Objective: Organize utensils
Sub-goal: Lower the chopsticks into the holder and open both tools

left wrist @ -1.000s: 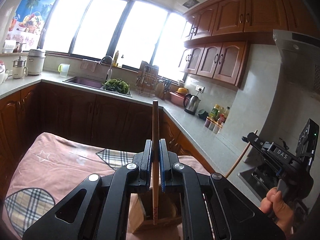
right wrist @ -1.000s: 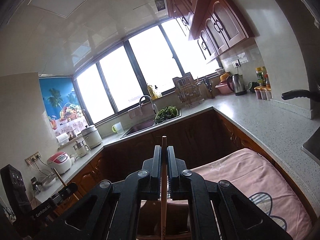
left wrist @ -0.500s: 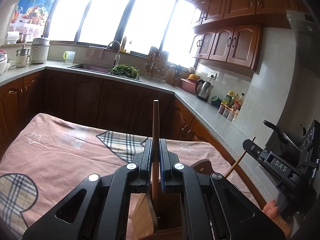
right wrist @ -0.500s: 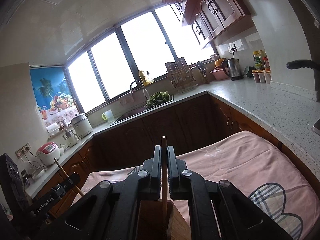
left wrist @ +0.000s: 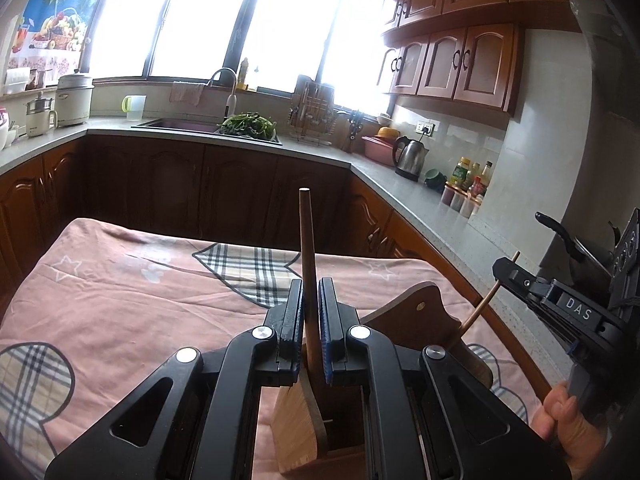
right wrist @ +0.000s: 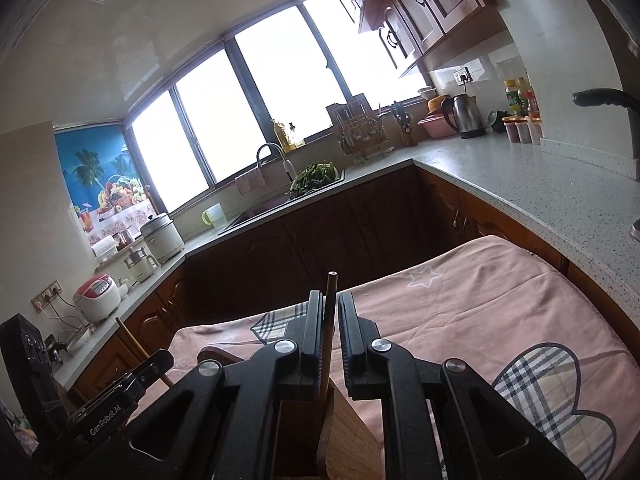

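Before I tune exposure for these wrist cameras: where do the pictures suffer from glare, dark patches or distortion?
Left wrist view: the windows blow out to pure white, the lower cabinets beneath sink into near black, and the fisheye bows the upper cabinets. Right wrist view: the same white windows, a tilted, curved countertop, and dark vignetted corners.

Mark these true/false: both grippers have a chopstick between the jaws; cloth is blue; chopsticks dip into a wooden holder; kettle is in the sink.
1. The left gripper and the right gripper each have a chopstick between the jaws: true.
2. The cloth is blue: false, it is pink with plaid patches.
3. The chopsticks' lower ends reach into the wooden holder: true.
4. The kettle is in the sink: false, it stands on the counter.
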Motion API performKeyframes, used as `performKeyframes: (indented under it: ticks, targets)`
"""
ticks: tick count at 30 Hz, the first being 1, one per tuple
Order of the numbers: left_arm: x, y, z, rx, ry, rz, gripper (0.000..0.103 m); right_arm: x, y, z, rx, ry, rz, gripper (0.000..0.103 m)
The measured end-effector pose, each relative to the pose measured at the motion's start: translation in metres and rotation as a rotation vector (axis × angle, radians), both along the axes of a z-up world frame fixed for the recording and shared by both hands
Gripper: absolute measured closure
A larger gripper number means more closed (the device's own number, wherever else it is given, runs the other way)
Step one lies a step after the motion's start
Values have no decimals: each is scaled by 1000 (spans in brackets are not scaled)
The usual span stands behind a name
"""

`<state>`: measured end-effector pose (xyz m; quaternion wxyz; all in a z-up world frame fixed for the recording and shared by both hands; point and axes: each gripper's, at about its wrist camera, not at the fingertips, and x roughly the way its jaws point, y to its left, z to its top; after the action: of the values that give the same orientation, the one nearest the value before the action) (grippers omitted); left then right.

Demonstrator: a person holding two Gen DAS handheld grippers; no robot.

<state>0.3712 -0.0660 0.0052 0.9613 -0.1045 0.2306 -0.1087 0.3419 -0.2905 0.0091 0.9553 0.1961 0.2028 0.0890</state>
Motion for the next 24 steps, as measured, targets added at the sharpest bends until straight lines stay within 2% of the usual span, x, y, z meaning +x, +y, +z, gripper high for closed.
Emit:
performKeyframes:
  ticks: [2, 4, 6, 8, 10, 11, 12, 13, 14, 16, 19, 24]
  targets:
    - [2, -1, -1, -1, 15, -4, 81, 1, 1, 0, -2, 11, 5, 92]
    - [1, 0, 0, 4, 11, 4, 59, 1, 3, 0, -7, 22, 9, 91]
    - [-3, 1, 3, 6, 2, 5, 54, 0, 3, 0, -5, 30, 9, 86]
    - [-7, 2, 4, 9, 4, 6, 48, -3, 2, 0, 9, 35, 13, 76]
    - [-12, 5, 6, 3, 8, 11, 32, -8, 0, 2, 21, 30, 10, 52]
    - [-14, 8, 7, -1, 11, 15, 28, -12, -2, 3, 28, 26, 6, 46]
    - [-18, 10, 8, -5, 15, 18, 20, -15, -4, 4, 38, 19, 4, 36]
    - [-22, 13, 10, -10, 18, 22, 17, -20, -6, 5, 48, 13, 2, 25]
    - [-26, 16, 11, -16, 19, 24, 15, -24, -8, 6, 57, 9, 1, 21]
    - [-36, 20, 12, -9, 26, 36, 6, -33, -11, 7, 72, 7, 3, 10]
    - [-52, 28, 11, 0, 41, 51, 4, -49, -15, 6, 93, 17, 4, 2]
    - [-80, 37, 2, 10, 89, 60, 1, -78, -19, 4, 107, 37, 2, 2]
